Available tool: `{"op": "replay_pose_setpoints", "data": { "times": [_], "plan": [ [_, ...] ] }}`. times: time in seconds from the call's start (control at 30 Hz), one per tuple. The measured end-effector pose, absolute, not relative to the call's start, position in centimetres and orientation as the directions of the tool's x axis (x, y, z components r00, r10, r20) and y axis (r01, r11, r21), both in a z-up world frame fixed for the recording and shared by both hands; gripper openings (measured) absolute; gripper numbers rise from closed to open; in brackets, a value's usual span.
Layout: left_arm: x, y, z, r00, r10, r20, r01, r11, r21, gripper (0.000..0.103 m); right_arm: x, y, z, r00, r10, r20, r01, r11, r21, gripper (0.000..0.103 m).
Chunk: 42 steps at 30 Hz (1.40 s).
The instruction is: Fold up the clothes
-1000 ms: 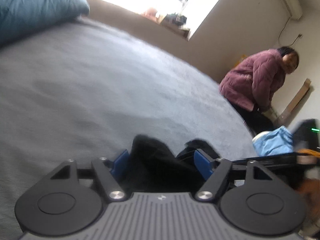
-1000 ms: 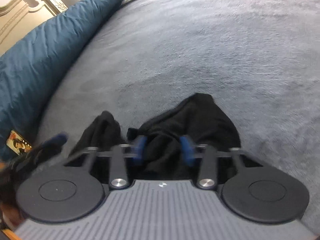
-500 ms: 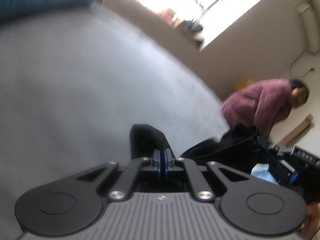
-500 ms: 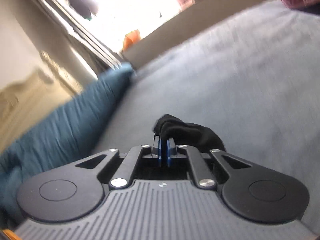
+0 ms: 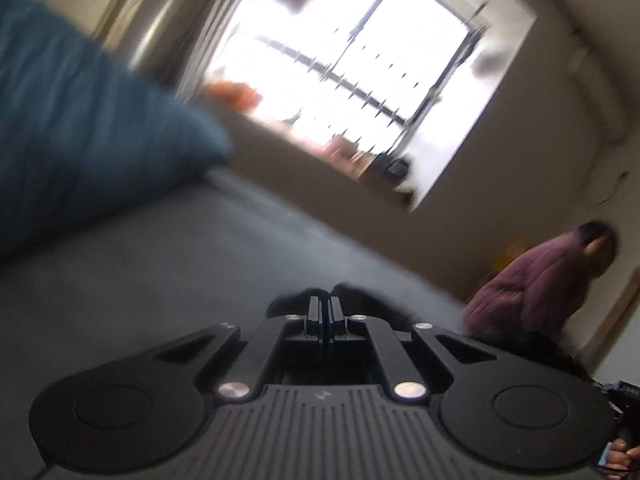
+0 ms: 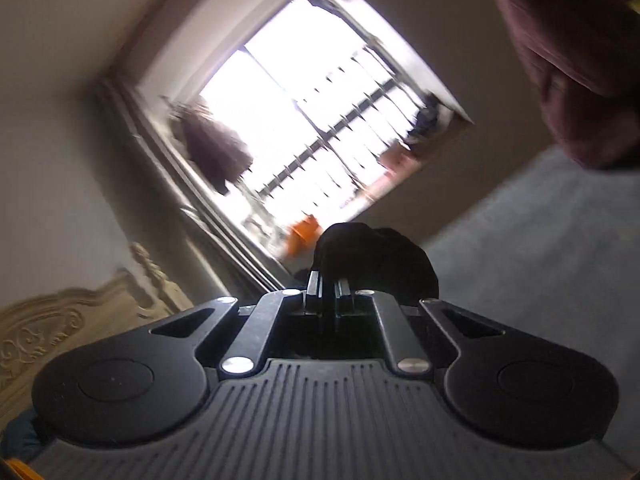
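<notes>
A black garment [image 5: 372, 304] is pinched in both grippers and lifted off the grey bed [image 5: 160, 264]. In the left wrist view my left gripper [image 5: 325, 312] is shut on a fold of it, with dark cloth bulging past the fingertips. In the right wrist view my right gripper [image 6: 329, 280] is shut on another bunch of the same garment [image 6: 376, 256], which humps above the fingers. Both cameras tilt up toward the window. The rest of the garment hangs below, out of sight.
A teal duvet [image 5: 80, 136] lies at the left of the bed. A bright window [image 5: 340, 68] with a cluttered sill is ahead. A person in a maroon jacket [image 5: 536, 284] crouches at the right. A carved headboard [image 6: 80, 316] shows at left.
Both grippers closed on the black garment and lifted it off the bed. Both views have swung upward from the bed surface toward the window.
</notes>
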<state>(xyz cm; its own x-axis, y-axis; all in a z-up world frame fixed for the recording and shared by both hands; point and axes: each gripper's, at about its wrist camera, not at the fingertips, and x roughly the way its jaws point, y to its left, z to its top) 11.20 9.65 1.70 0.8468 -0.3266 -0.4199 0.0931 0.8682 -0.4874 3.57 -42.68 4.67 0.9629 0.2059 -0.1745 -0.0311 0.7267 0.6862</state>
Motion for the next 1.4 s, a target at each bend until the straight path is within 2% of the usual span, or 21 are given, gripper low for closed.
{"op": "replay_pose_setpoints", "data": {
  "times": [0.07,0.2,0.27,0.33,0.37,0.43,0.5,0.6,0.73,0.87,1.03,1.07,1.17,1.27,1.4],
  "plan": [
    [9.9,10.8,-2.7,0.801,-0.26,-0.54,-0.011,0.895,-0.446,0.003,2.1,-44.2,-0.5,0.923,0.206,-0.326,0.104,0.68,0.726,0.004],
    [8.2,14.4,-10.3,0.67,-0.131,-0.731,-0.198,0.917,-0.346,0.003,0.3,-46.1,-6.3,0.845,0.155,-0.512,0.321,0.618,0.718,0.006],
    [7.9,15.5,-10.9,0.653,-0.098,-0.751,-0.232,0.918,-0.322,0.003,-0.6,-46.9,-9.2,0.791,0.136,-0.596,0.424,0.581,0.695,0.007],
    [7.6,16.6,-10.2,0.667,-0.071,-0.741,-0.244,0.92,-0.308,0.011,-1.5,-47.8,-12.0,0.728,0.121,-0.675,0.522,0.541,0.66,0.008],
    [7.5,16.1,-10.3,0.662,-0.089,-0.744,-0.231,0.92,-0.316,0.019,-2.0,-48.3,-13.4,0.692,0.116,-0.712,0.569,0.52,0.638,0.008],
    [7.4,15.3,-10.4,0.65,-0.125,-0.75,-0.205,0.921,-0.331,0.027,-1.7,-48.2,-11.9,0.707,0.04,-0.706,0.563,0.572,0.596,0.01],
    [7.3,14.4,-10.5,0.636,-0.161,-0.754,-0.179,0.92,-0.348,0.037,-0.4,-48.3,-9.8,0.736,0.008,-0.677,0.522,0.631,0.574,0.014],
    [7.1,13.2,-10.7,0.614,-0.214,-0.759,-0.141,0.917,-0.372,0.05,1.1,-46.1,-8.2,0.756,0.046,-0.653,0.416,0.736,0.533,0.02],
    [6.9,11.5,-10.9,0.581,-0.283,-0.763,-0.091,0.909,-0.406,0.056,4.6,-40.4,-7.1,0.742,0.177,-0.646,0.227,0.842,0.49,0.024],
    [6.9,10.9,-13.6,0.55,-0.286,-0.784,-0.136,0.896,-0.423,0.057,8.0,-34.6,-6.0,0.698,0.313,-0.644,0.027,0.887,0.461,0.027],
    [8.3,11.1,-14.1,0.618,-0.287,-0.732,-0.129,0.881,-0.455,0.061,13.6,-28.2,-6.2,0.634,0.354,-0.687,-0.23,0.935,0.269,0.028],
    [8.6,11.0,-14.3,0.622,-0.29,-0.727,-0.117,0.884,-0.453,0.061,14.8,-26.9,-6.2,0.621,0.358,-0.697,-0.281,0.932,0.229,0.032],
    [9.1,11.0,-14.2,0.637,-0.3,-0.71,-0.072,0.894,-0.442,0.061,18.2,-23.1,-6.4,0.579,0.365,-0.729,-0.43,0.896,0.106,0.054],
    [9.0,10.8,-14.4,0.65,-0.312,-0.693,-0.008,0.909,-0.417,0.061,21.6,-19.2,-6.5,0.539,0.361,-0.761,-0.568,0.823,-0.012,0.064],
    [8.3,11.0,-14.5,0.661,-0.335,-0.671,0.072,0.919,-0.387,0.057,26.2,-14.1,-6.7,0.488,0.339,-0.804,-0.724,0.671,-0.157,0.065]
  ]
}}
